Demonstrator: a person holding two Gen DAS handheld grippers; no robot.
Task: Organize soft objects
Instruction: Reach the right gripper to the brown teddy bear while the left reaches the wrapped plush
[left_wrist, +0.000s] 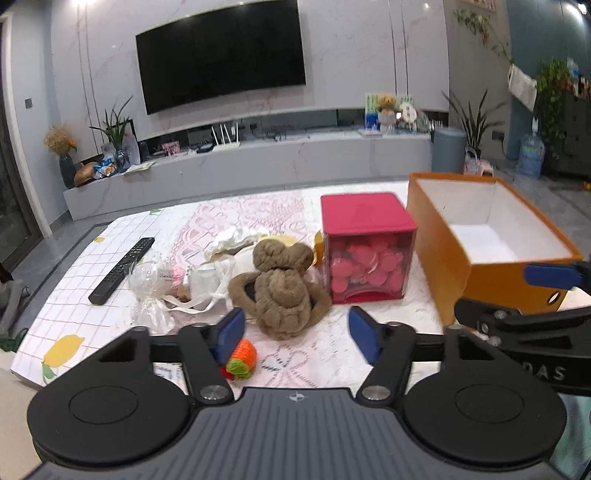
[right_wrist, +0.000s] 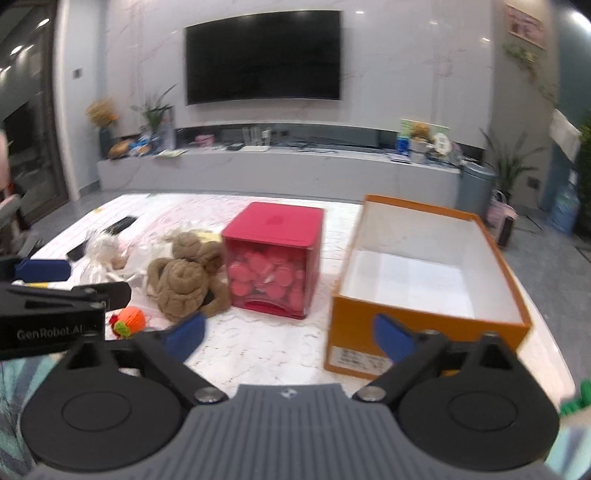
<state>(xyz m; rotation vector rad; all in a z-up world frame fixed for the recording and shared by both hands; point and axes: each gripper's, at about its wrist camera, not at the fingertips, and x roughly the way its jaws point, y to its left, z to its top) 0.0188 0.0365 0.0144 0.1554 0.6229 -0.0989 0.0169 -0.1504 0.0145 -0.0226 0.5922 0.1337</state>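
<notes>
Hovering over the table (left_wrist: 110, 258), my left gripper (left_wrist: 297, 332) spread and empty, brown plush (left_wrist: 284, 291) at twelve o'clock, my right gripper (right_wrist: 290, 334) spread, orange box (right_wrist: 424, 321) at one o'clock.

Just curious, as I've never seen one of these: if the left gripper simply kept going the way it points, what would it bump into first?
Probably the brown plush toy. The left gripper is open with nothing between its fingers, and the toy lies just ahead of the gap on the table. The depth is hard to judge.
</notes>
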